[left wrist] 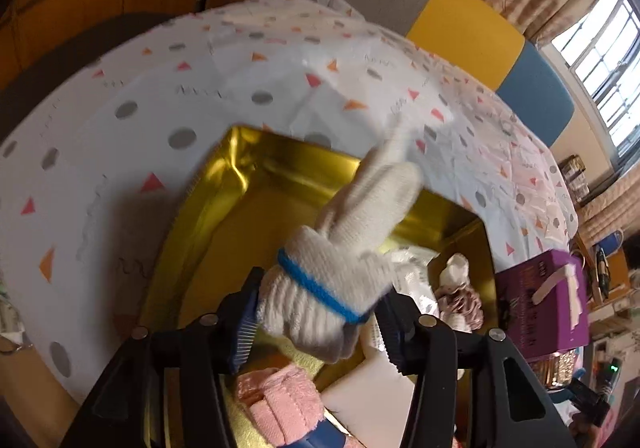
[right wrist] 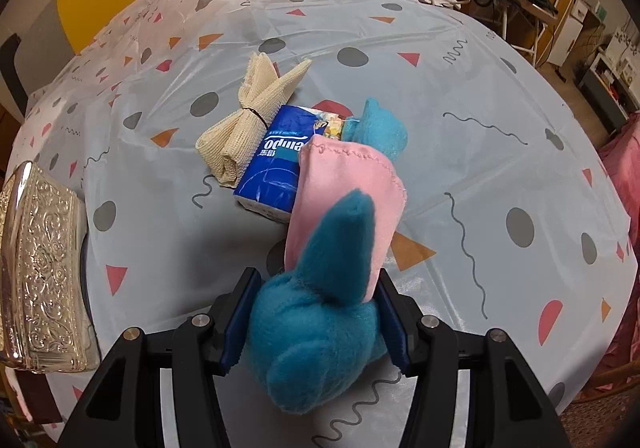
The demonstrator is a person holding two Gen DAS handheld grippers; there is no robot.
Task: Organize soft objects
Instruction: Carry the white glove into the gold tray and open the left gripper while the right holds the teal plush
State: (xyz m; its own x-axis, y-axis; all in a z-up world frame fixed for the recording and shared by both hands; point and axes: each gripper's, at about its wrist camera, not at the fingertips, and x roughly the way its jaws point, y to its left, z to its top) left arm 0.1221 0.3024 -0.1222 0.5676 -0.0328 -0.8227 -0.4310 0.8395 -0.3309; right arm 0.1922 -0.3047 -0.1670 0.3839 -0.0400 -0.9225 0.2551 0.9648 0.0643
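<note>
Holding a white knit glove by its cuff, my left fingers are clamped on it above the gold box, which sits on the tabletop. The glove weighs next to nothing and flops; its fingertips point away from me, so I judge the ribbed cuff with the blue band the best place to grip, where the knit is thickest and won't slide out. A pink cloth and other soft bits already lie in the box.

My right fingers are squeezed on a blue plush toy, pressing into its stuffed body. It looks soft, light and springy, with a pink cloth part rising out in front; the body gives the firmest hold. Near the tabletop's middle wait a tied beige mesh roll and a blue tissue pack, touching each other. The pack should crush easily, so I'd take it across its short sides.
</note>
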